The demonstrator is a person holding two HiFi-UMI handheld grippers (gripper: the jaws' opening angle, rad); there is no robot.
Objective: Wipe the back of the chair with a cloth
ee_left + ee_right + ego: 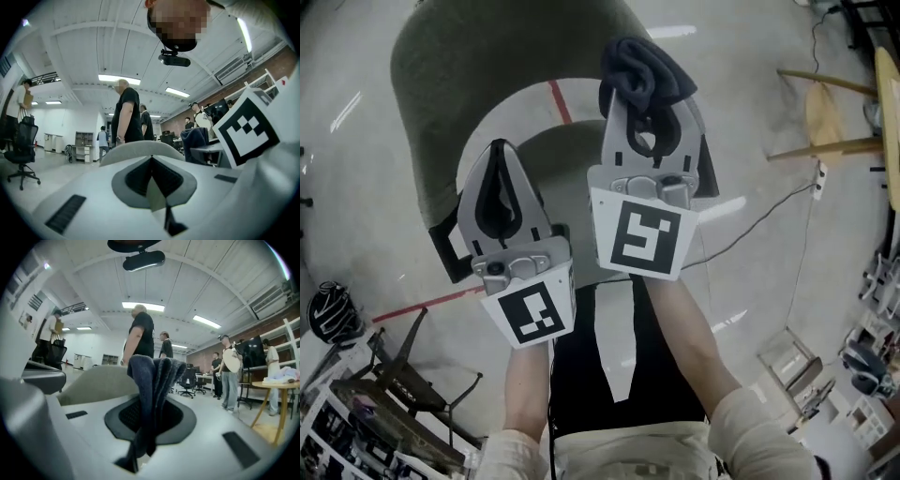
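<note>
Dark blue cloth (642, 67) is clamped in your right gripper (645, 111), at the olive chair back (459, 75); your left gripper (499, 155) is pressed closed, empty. Black-and-white square markers (637, 234) face you.

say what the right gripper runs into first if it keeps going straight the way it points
Probably the chair back: the right gripper, shut on the cloth, points at its curved top, cloth leading. Depth is unclear; it might skim over it.
</note>
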